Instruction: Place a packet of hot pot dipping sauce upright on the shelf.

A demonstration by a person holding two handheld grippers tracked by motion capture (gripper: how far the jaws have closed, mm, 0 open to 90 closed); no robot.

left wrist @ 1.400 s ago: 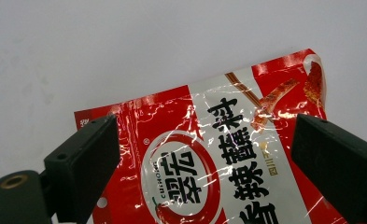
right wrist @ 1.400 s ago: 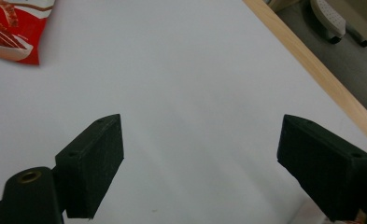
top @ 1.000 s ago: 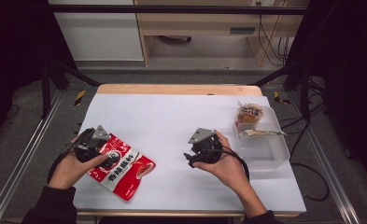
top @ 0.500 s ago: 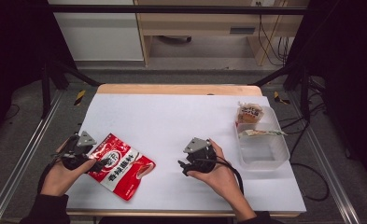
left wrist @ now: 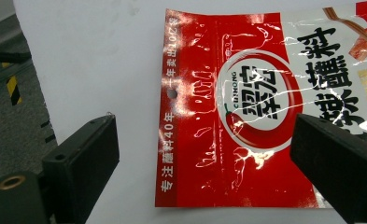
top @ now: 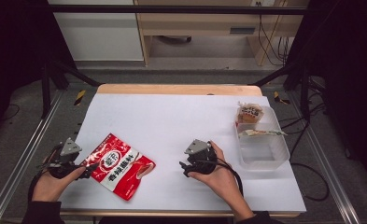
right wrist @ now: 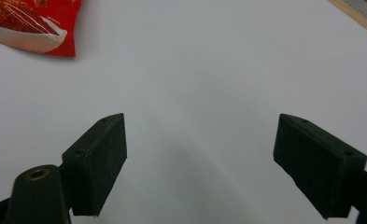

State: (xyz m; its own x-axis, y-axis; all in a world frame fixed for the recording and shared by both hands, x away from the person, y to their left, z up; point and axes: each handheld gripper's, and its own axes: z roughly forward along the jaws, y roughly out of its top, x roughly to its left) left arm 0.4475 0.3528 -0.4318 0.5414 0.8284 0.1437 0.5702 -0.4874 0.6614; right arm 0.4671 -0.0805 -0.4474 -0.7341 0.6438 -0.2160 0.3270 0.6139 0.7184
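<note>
A white table [top: 181, 116] is seen from above, with a clear plastic tub [top: 264, 151] near its 3 o'clock edge; 2 small wrapped snacks rest at the tub's far end, though what they are cannot be made out at this size. A red seasoning pouch [top: 118, 165] lies flat toward the table's 7 o'clock corner, its long axis running from about 10 o'clock to 4 o'clock.

The left gripper [top: 85, 169] is held at the pouch's 9 o'clock end, just beside its sealed top edge. In the left gripper view the jaws are spread wide, and the pouch's top band with its hang hole is framed between them, 1 jaw over bare table, the other over the printed face. Nothing is pinched.

The right gripper [top: 187, 169] is held well apart from the pouch, at its 3 o'clock side, jaws likewise spread over bare table. The left gripper is judged far the nearer for taking the pouch by its top edge.
</note>
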